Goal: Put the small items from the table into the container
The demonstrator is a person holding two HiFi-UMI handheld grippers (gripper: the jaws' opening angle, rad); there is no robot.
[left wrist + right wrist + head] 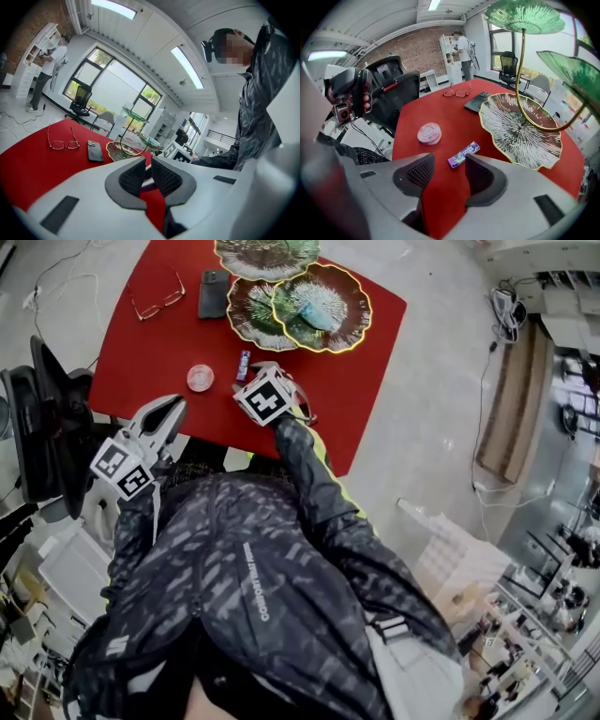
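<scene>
A purple candy packet (463,154) (243,364) lies flat on the red table (141,352). My right gripper (448,168) (255,373) hangs tilted down just above it, open, and the packet shows just past its right fingertip (474,161). A round pink tin (429,133) (200,378) sits a little to the left. A tiered stand of leaf-shaped dishes (309,306) (520,126) stands at the table's far side. My left gripper (173,409) (146,164) is held level over the table's near left edge. Only a narrow gap shows between its pads, with nothing in it.
Glasses (159,298) (457,92) and a dark phone (213,293) (478,102) lie beyond the tin. A pale blue thing (319,307) rests in the green dish. A black office chair (42,427) stands close to the table's left edge.
</scene>
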